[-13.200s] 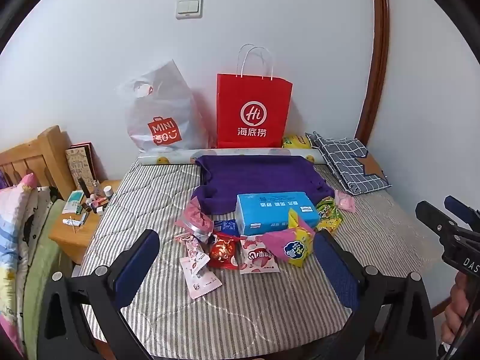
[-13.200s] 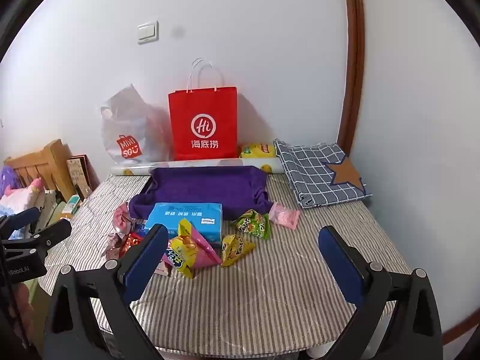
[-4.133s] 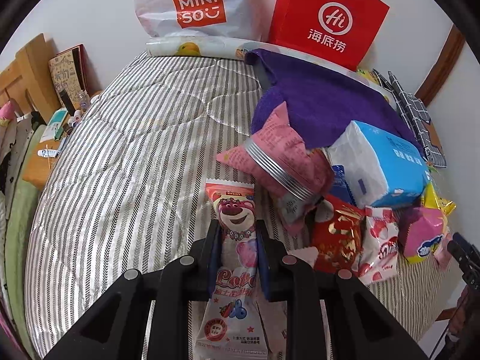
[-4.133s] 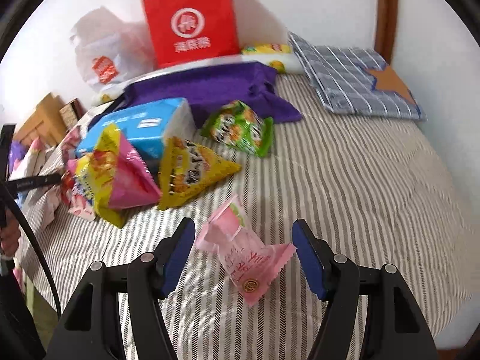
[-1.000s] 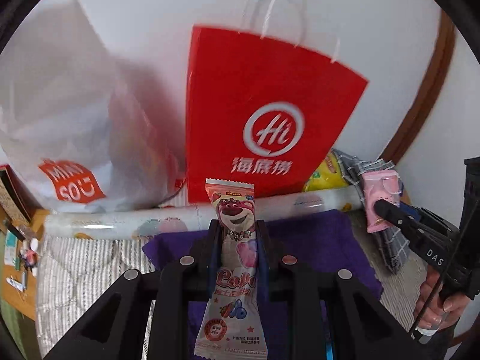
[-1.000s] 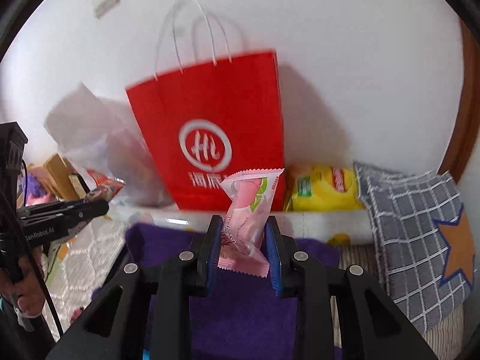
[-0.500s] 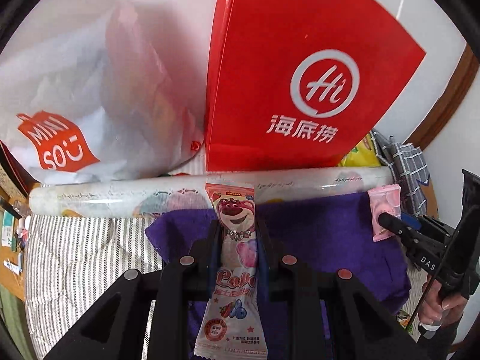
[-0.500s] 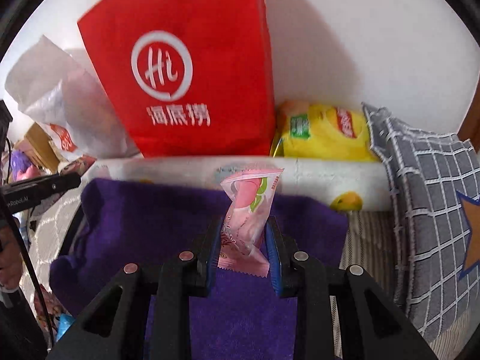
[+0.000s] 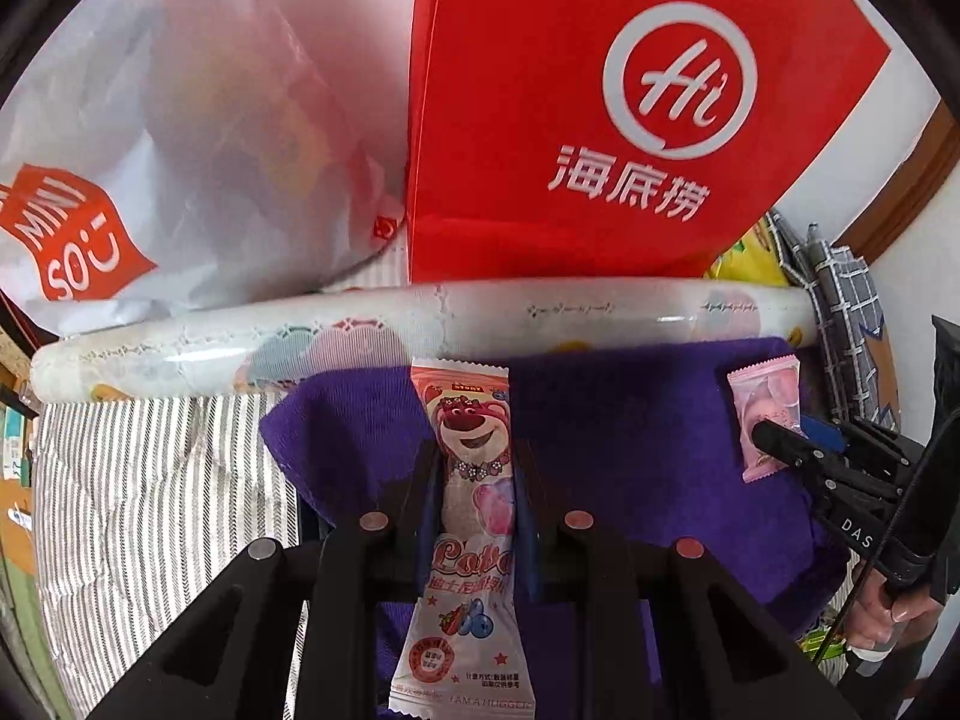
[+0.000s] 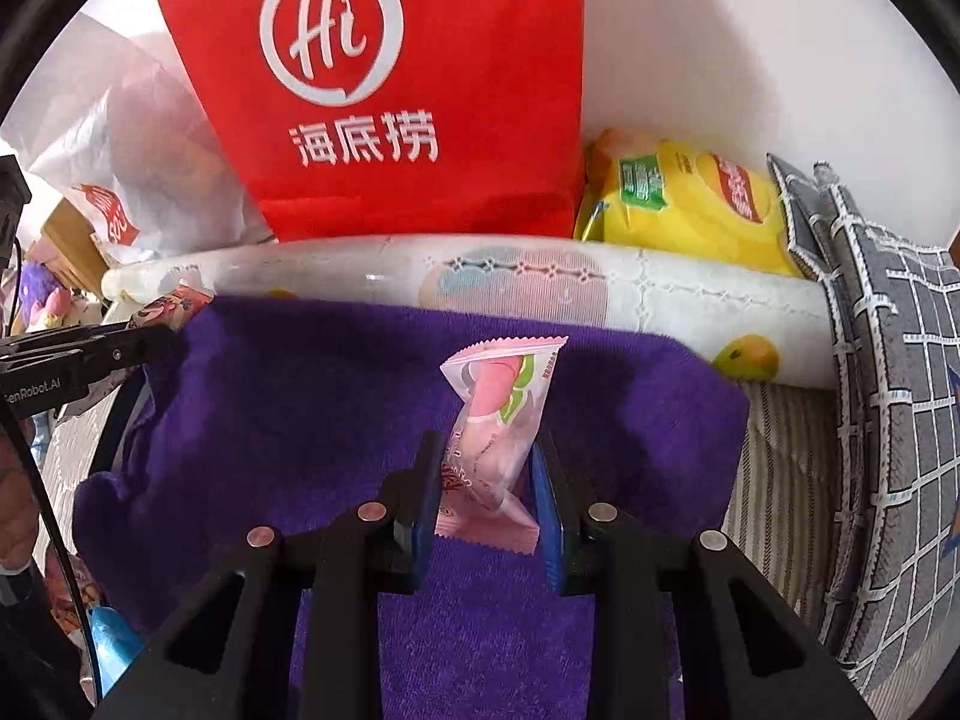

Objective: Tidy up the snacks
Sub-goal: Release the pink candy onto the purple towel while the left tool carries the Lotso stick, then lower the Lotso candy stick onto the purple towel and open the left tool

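- Bear-print snack packet (image 9: 474, 498) runs lengthwise along the left gripper (image 9: 474, 480), its top end toward the red paper bag (image 9: 606, 114); jaws pinch it over the purple cloth (image 9: 630, 420)
- Right gripper (image 10: 487, 480) clamps a pink candy packet (image 10: 495, 438), upright, over the cloth's far edge
- Both have dropped closer to the cloth than half a second ago

The left wrist view looks forward and down along the left hand-held gripper (image 9: 474, 480), close above the purple towel (image 9: 630, 420), facing the red paper bag (image 9: 600, 120) against the wall. The right wrist view looks along the right hand-held gripper (image 10: 486, 480) in the same direction, equally close, offset toward the checked cushion (image 10: 888, 360). Both views share the towel, the red bag, the rolled printed sheet (image 9: 540, 312) and the white Miniso bag (image 9: 180, 120). Each view shows the other gripper at its edge.
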`<state>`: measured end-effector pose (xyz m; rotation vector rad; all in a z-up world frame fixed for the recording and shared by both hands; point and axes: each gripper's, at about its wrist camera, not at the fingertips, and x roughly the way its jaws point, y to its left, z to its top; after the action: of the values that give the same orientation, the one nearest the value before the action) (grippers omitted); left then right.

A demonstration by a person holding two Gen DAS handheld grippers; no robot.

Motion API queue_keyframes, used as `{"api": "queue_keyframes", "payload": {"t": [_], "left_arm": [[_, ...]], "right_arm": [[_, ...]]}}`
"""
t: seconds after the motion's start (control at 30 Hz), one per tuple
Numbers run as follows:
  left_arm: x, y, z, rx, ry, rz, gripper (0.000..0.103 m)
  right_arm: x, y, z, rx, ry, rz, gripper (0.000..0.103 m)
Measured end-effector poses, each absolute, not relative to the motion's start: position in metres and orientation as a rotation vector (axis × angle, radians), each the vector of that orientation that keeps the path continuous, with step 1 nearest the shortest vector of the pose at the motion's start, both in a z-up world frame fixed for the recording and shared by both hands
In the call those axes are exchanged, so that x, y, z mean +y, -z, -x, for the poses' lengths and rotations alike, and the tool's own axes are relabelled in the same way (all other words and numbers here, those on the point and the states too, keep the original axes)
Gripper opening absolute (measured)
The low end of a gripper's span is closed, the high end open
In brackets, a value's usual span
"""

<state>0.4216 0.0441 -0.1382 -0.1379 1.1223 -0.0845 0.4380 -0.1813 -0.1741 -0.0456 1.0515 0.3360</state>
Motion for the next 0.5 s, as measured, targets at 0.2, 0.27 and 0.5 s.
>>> {"api": "queue_keyframes", "payload": {"t": [0.2, 0.27, 0.5], "left_arm": [[0.046, 0.143, -0.423, 1.147, 0.090, 0.153, 0.021], [0.047, 0.145, -0.424, 1.161, 0.091, 0.159, 0.022], [0.044, 0.149, -0.424, 1.176, 0.107, 0.179, 0.022]], "right_arm": [[-0.179, 0.172, -0.440, 1.062, -0.332, 0.061, 0.034], [-0.182, 0.165, -0.437, 1.043, -0.328, 0.069, 0.044], [-0.186, 0.135, -0.424, 0.963, -0.336, 0.076, 0.061]]}}
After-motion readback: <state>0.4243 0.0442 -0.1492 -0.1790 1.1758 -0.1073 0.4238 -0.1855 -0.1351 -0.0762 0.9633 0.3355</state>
